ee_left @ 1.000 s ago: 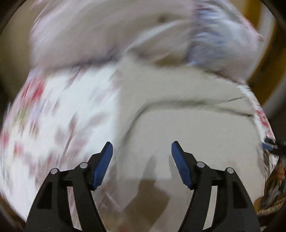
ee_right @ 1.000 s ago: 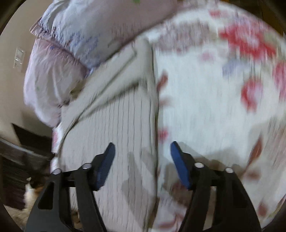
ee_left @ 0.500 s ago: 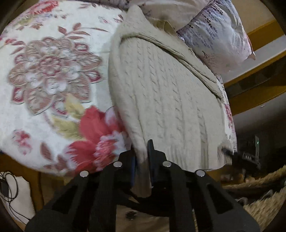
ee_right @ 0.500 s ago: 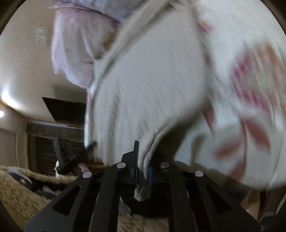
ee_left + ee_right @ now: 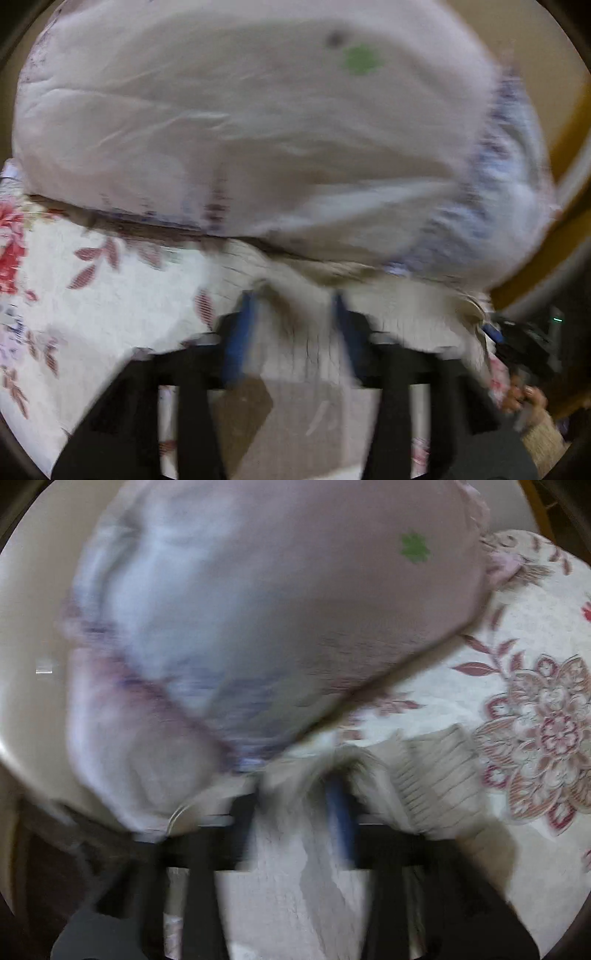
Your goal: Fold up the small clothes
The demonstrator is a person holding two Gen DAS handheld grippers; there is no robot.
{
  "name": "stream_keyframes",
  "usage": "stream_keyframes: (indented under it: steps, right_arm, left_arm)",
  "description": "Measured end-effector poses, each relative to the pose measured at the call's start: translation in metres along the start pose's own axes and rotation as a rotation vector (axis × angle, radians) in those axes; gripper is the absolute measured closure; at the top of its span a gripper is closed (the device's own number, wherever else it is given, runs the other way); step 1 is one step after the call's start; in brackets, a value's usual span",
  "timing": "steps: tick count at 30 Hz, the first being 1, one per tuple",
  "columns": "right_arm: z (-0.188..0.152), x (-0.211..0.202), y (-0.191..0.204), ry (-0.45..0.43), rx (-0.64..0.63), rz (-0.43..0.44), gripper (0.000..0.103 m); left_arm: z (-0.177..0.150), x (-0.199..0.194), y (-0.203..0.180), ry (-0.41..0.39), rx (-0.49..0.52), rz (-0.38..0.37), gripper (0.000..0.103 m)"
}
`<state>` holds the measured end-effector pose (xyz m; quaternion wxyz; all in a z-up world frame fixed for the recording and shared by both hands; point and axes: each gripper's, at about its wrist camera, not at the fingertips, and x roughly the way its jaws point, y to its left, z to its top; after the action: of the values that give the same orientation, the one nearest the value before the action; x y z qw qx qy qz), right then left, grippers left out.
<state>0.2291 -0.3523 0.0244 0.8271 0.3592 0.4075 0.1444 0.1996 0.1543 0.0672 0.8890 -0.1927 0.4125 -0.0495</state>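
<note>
A cream cable-knit sweater [image 5: 306,354] lies on a floral bedspread [image 5: 110,302], its far end close under a big pale pillow [image 5: 240,122]. My left gripper [image 5: 295,325] has its blue pads apart with sweater fabric bunched between them. The frame is blurred. In the right wrist view the sweater [image 5: 432,775] shows its ribbed hem beside my right gripper [image 5: 295,812]. Its blue pads are apart, with fabric between them, also blurred. Whether the pads press the fabric is unclear.
The pillow with a green spot [image 5: 415,548] fills the top of both views, on top of a second patterned pillow [image 5: 491,206]. A beige wall [image 5: 26,664] is at left. The other gripper and a hand [image 5: 524,398] show at the bedspread's right edge.
Half a second ago both grippers were shut on the sweater's edge at the near side of the bed. Now both have swung to the pillow end and their jaws stand apart.
</note>
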Motion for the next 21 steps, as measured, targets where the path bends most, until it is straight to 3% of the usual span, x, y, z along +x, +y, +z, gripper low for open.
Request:
stream_keyframes:
  steps: [1, 3, 5, 8, 9, 10, 11, 12, 13, 15, 17, 21]
  right_arm:
    - [0.000, 0.000, -0.002, -0.001, 0.017, 0.002, 0.039]
    - [-0.006, -0.010, -0.003, -0.019, -0.009, 0.027, 0.025]
    - [-0.017, -0.024, -0.008, -0.036, -0.056, -0.011, 0.023]
    - [-0.023, -0.031, -0.029, -0.009, -0.012, -0.005, 0.023]
    - [-0.026, -0.032, -0.035, -0.004, 0.004, 0.001, 0.023]
    - [-0.027, -0.034, -0.039, 0.000, 0.015, 0.004, 0.023]
    - [-0.028, -0.034, -0.042, 0.004, 0.022, 0.005, 0.023]
    - [-0.029, -0.034, -0.042, 0.009, 0.024, 0.007, 0.023]
    - [-0.030, -0.035, -0.044, 0.016, 0.023, 0.011, 0.023]
    - [-0.028, -0.040, -0.048, 0.021, 0.024, 0.012, 0.023]
    - [-0.024, -0.048, -0.054, 0.016, 0.030, 0.014, 0.023]
    - [-0.012, -0.073, -0.064, -0.029, 0.015, -0.001, 0.023]
  left_arm:
    - [0.000, -0.002, 0.006, -0.001, -0.005, 0.005, 0.038]
    - [-0.004, -0.006, 0.020, 0.003, -0.012, -0.002, 0.029]
    - [-0.007, 0.002, 0.031, 0.042, -0.020, 0.003, 0.029]
    - [-0.018, 0.022, 0.046, 0.122, -0.060, -0.021, 0.030]
    - [-0.023, 0.032, 0.047, 0.147, -0.073, -0.033, 0.036]
    - [-0.025, 0.041, 0.047, 0.168, -0.082, -0.041, 0.050]
    - [-0.028, 0.050, 0.047, 0.192, -0.094, -0.049, 0.054]
    - [-0.030, 0.051, 0.043, 0.151, -0.085, -0.041, 0.070]
    - [-0.031, 0.057, 0.042, 0.175, -0.102, -0.066, 0.084]
    - [-0.031, 0.058, 0.040, 0.173, -0.165, -0.093, 0.088]
    - [-0.030, 0.050, 0.026, 0.161, -0.167, -0.128, 0.089]
    - [-0.021, 0.019, -0.050, 0.095, -0.123, -0.327, 0.090]
